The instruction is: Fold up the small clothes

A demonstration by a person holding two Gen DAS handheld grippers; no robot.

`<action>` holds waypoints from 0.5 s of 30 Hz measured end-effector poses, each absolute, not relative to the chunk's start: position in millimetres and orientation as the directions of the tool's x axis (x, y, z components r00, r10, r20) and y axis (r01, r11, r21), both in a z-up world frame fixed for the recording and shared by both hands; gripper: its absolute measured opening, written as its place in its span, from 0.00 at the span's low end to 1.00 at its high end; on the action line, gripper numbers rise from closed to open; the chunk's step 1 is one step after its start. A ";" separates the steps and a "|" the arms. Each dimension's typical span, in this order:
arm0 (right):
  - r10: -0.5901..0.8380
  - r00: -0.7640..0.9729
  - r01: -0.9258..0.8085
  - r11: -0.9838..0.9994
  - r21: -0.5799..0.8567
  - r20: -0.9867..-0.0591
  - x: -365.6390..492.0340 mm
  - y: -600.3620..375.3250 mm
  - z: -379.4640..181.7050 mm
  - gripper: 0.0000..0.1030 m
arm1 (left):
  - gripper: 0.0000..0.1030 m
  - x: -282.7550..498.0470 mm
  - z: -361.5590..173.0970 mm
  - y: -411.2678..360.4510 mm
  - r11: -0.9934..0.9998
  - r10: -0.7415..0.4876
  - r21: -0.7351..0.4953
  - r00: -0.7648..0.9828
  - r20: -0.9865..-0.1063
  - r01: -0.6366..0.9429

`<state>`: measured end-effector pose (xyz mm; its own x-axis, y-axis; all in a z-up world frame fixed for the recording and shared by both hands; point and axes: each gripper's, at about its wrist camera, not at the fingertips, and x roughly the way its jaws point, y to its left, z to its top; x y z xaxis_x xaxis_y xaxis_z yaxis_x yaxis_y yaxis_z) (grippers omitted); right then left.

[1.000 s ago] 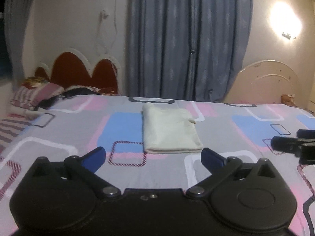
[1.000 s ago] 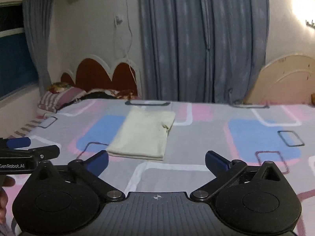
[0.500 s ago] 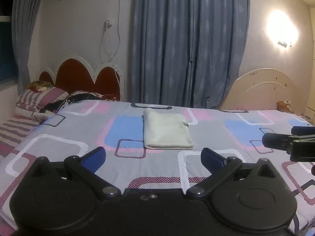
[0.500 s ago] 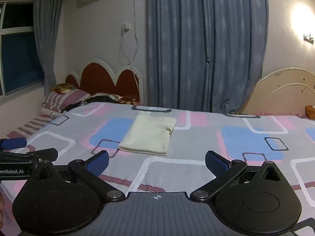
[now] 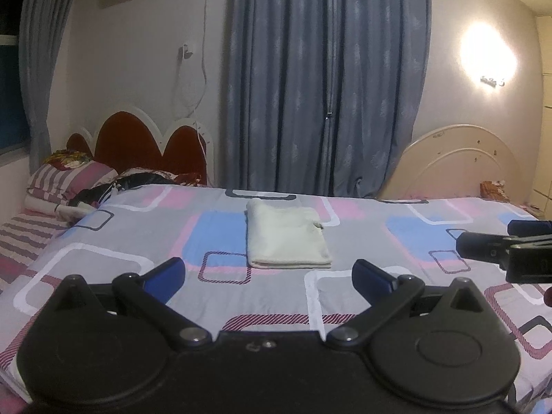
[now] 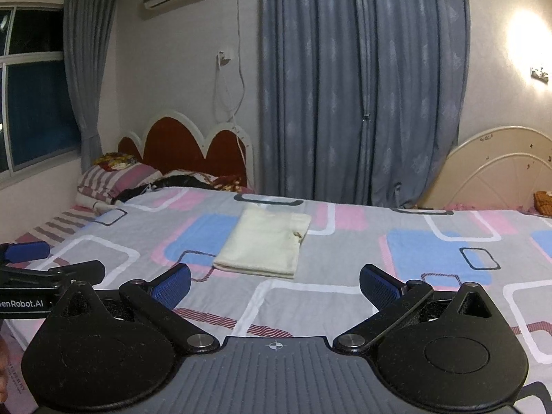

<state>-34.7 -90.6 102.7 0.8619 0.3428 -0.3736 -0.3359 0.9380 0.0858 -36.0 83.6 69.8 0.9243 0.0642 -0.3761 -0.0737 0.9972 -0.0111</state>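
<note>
Left gripper (image 5: pixel 268 275): I am holding it low over the near edge of the bed, jaws standing wide apart with nothing between them; its blue pads (image 5: pixel 165 274) are showing bare.
Right gripper (image 6: pixel 275 281): I am keeping it just beside the left one, also over the near edge, jaws spread apart and gripping nothing. In the left wrist view it is poking in from the right (image 5: pixel 507 246), well short of the cloth.
Bed cover (image 5: pixel 362 241): grey, with blue and pink blocks and outlined squares, lying flat under both tools.
Folded garment (image 5: pixel 284 238): cream, lying as a neat flat rectangle on the middle of the bed, toward the far edge, well apart from both grippers; I am seeing it from the right wrist too (image 6: pixel 265 243), touched by nothing.
Pillows (image 5: pixel 69 179): striped, piled at the far left corner of the bed.
Headboard (image 5: pixel 138 145): dark red with a white scalloped rim, standing behind the pillows.
Curtain (image 5: pixel 324 79): blue-grey, hanging closed along the far wall.
Wall lamp (image 5: pixel 490 55): glowing at the far right.
</note>
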 end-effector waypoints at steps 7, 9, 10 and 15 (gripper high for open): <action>0.343 0.865 -0.336 0.938 0.085 -0.366 -38.2 -99.2 106.9 1.00 | 1.00 -38.0 73.1 80.4 0.998 0.058 -0.007 0.928 -0.367 -0.065; 0.344 0.864 -0.337 0.938 0.085 -0.367 -38.6 -99.7 107.3 1.00 | 1.00 -39.1 73.3 79.4 0.998 0.058 -0.004 0.929 -0.367 -0.063; 0.344 0.864 -0.338 0.937 0.083 -0.367 -38.5 -99.2 107.3 1.00 | 1.00 -39.3 73.5 79.2 0.998 0.057 -0.004 0.929 -0.366 -0.063; 0.348 0.860 -0.343 0.936 0.082 -0.373 -38.8 -99.3 107.4 1.00 | 1.00 -40.7 73.1 79.5 0.998 0.056 -0.005 0.928 -0.369 -0.062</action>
